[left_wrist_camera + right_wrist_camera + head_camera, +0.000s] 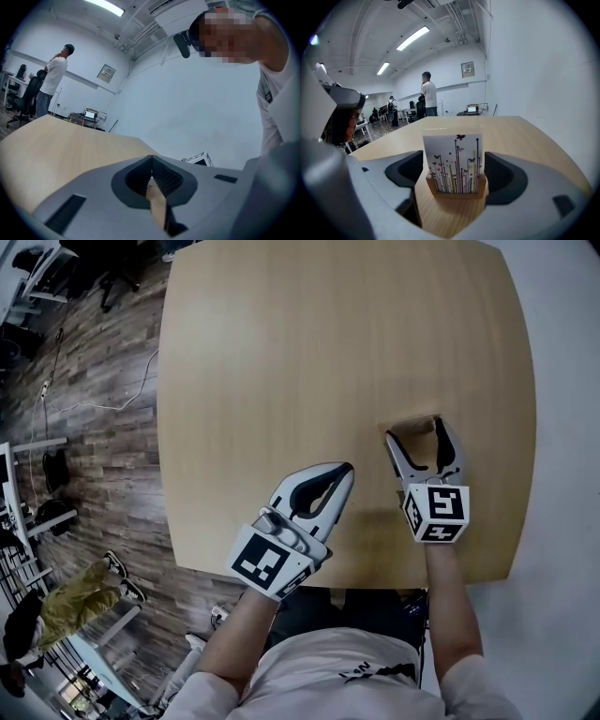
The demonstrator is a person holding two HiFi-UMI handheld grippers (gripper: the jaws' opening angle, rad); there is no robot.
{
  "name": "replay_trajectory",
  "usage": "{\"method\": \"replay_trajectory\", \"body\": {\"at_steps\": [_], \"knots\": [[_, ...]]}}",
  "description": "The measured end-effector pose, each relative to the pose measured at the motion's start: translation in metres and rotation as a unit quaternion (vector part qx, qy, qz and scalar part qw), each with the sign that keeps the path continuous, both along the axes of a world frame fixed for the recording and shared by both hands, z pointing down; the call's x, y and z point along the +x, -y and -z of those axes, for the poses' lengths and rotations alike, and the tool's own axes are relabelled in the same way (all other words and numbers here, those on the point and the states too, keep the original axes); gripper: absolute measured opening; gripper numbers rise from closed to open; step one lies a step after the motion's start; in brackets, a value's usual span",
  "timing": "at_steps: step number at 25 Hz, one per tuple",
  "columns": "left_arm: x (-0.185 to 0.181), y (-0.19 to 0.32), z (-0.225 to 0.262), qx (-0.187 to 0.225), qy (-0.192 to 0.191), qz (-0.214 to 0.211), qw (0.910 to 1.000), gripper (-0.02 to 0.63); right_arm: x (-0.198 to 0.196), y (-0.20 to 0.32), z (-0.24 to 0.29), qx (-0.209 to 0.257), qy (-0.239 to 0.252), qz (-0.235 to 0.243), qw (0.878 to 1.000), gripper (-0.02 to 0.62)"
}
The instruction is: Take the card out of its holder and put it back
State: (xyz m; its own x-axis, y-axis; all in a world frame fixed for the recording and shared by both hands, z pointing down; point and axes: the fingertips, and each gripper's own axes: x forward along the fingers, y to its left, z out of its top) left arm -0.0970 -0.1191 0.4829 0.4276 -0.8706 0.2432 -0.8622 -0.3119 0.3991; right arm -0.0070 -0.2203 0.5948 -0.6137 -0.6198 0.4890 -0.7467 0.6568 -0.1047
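Observation:
A white card (453,161) printed with dark stems and butterflies stands upright in a small wooden holder (457,192) on the light wood table (309,352). My right gripper (415,430) is open, one jaw on each side of the holder (412,422), with small gaps to the card's edges. My left gripper (348,468) rests over the table's near edge, left of the holder and apart from it. Its jaws meet at the tip, shut with nothing between them, as the left gripper view (151,160) also shows.
The table's near edge (356,582) runs just under both grippers, and its right edge (530,456) is close to the right gripper. A dark wood floor (84,427) with cables and office furniture lies to the left. A person (427,96) stands beyond the table's far end.

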Motion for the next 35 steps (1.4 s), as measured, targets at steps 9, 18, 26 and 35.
{"method": "replay_trajectory", "body": {"at_steps": [9, 18, 26, 35], "knots": [[0.000, -0.004, 0.008, 0.006, 0.004, -0.017, 0.9998, 0.014, 0.004, -0.018, 0.022, 0.000, 0.014, -0.019, 1.000, 0.399], [0.018, -0.030, 0.050, 0.021, 0.019, -0.037, 0.9989, 0.014, -0.015, -0.074, 0.120, 0.040, 0.067, 0.041, 0.996, 0.378], [0.023, -0.048, 0.113, 0.043, 0.018, -0.034, 0.9983, 0.014, -0.014, -0.101, 0.231, 0.111, 0.107, 0.048, 0.987, 0.064], [0.029, -0.077, 0.161, 0.074, 0.018, -0.043, 0.9961, 0.014, -0.018, -0.144, 0.269, 0.122, 0.118, 0.046, 0.984, 0.021]]}}
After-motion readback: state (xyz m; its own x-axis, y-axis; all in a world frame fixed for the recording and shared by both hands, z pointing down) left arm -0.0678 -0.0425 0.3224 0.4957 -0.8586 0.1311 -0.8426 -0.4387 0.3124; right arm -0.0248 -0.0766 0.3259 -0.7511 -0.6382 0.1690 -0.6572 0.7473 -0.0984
